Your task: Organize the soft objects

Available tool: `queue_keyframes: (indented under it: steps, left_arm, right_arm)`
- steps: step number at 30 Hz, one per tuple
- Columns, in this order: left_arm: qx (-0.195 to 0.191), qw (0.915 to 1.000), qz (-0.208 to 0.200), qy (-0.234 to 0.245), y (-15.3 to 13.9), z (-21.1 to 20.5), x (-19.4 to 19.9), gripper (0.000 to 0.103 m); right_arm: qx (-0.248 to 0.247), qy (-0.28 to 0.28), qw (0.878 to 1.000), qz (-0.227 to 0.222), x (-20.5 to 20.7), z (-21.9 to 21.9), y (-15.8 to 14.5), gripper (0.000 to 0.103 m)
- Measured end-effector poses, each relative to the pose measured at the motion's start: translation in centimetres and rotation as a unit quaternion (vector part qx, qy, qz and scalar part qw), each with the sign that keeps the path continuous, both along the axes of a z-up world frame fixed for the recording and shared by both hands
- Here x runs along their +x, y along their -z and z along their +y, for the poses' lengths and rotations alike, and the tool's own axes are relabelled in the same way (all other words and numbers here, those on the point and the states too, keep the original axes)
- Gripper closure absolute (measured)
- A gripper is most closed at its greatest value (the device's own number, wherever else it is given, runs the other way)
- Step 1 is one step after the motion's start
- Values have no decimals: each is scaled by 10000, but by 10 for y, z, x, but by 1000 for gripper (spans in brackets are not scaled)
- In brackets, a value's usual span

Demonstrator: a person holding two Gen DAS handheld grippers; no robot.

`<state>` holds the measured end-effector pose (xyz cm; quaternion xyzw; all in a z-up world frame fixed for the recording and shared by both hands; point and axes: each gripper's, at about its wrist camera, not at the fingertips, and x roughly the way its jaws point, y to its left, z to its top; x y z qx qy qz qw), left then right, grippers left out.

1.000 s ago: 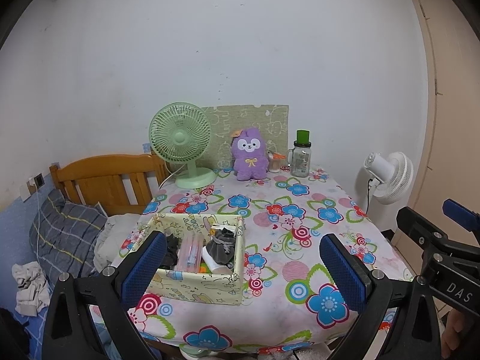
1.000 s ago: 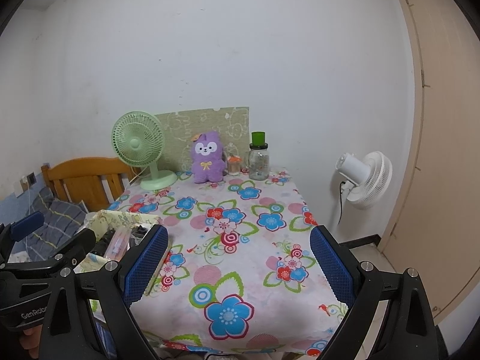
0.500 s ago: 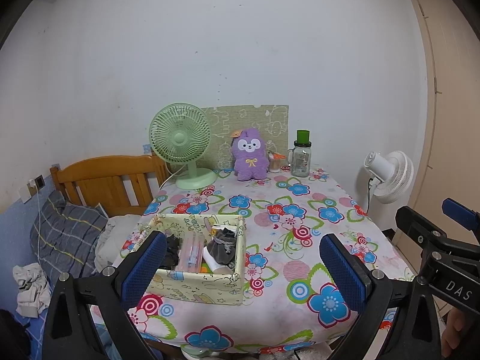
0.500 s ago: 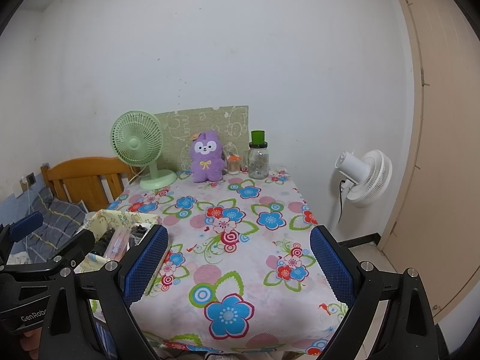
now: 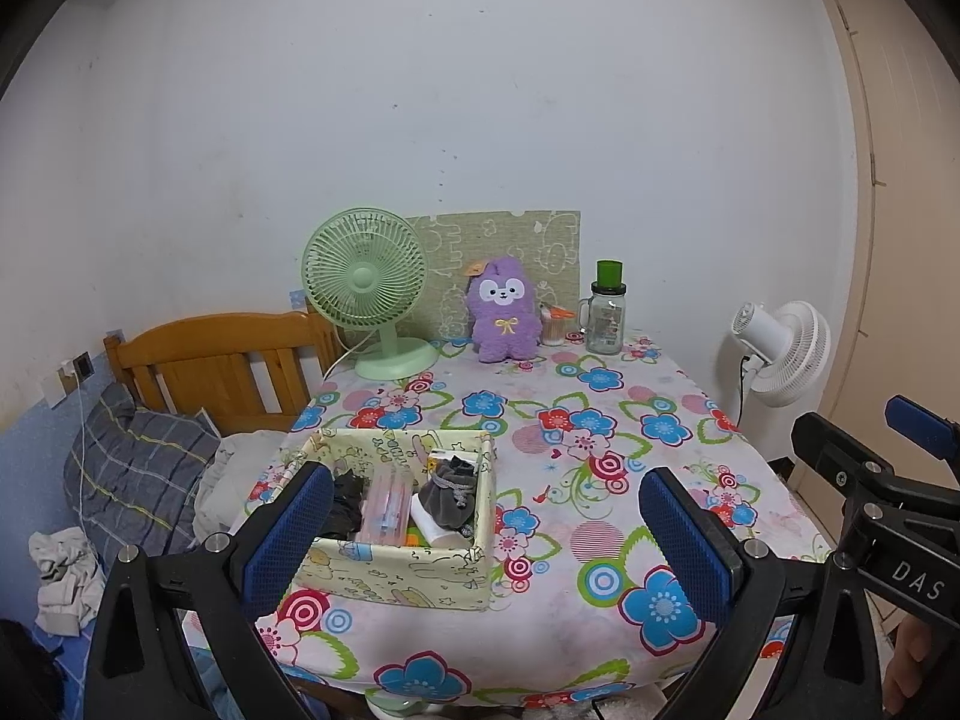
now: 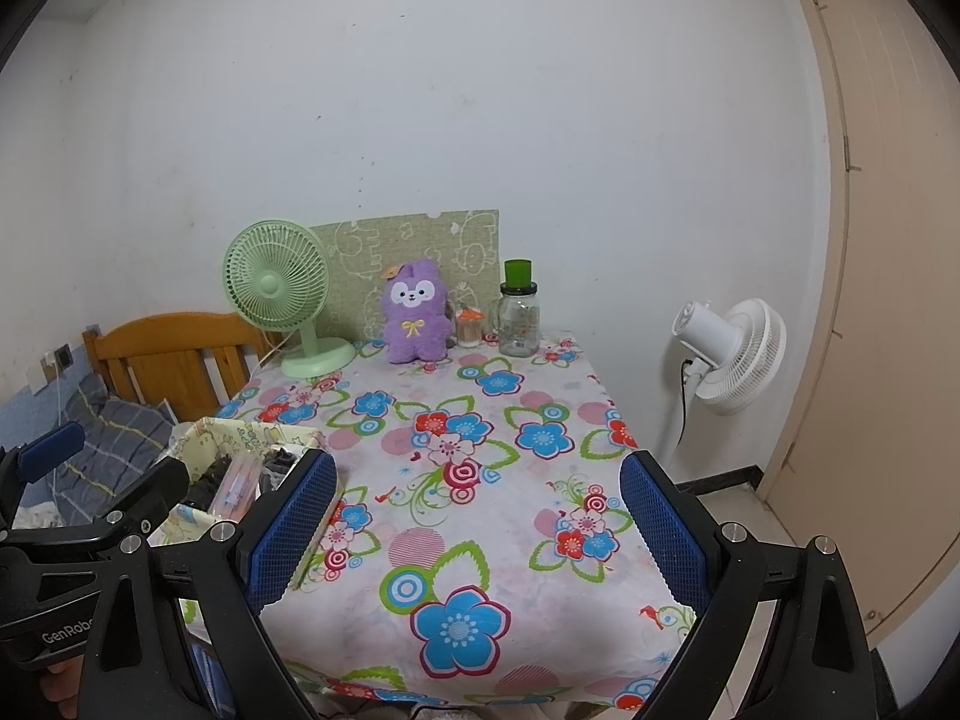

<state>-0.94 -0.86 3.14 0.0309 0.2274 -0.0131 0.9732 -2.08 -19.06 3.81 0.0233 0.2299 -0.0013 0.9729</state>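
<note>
A purple plush toy stands upright at the back of the flowered table, also in the right wrist view. A pale yellow fabric box sits at the front left and holds a grey soft pouch, dark cloth and a pink item; the box also shows in the right wrist view. My left gripper is open and empty above the table's near edge, its left finger in front of the box. My right gripper is open and empty over the front of the table.
A green desk fan, a glass jar with a green lid and a small orange-topped jar stand at the back. A white floor fan is right of the table. A wooden bed frame with bedding is on the left. A door is at right.
</note>
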Motion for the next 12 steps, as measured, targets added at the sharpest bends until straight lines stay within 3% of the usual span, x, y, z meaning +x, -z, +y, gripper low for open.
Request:
queue_keyframes:
  steps: [12]
  left_arm:
    - [-17,10000,-12,68,-2,0,-2,0]
  right_arm:
    - [-21,18,10000,8,2,1,0,6]
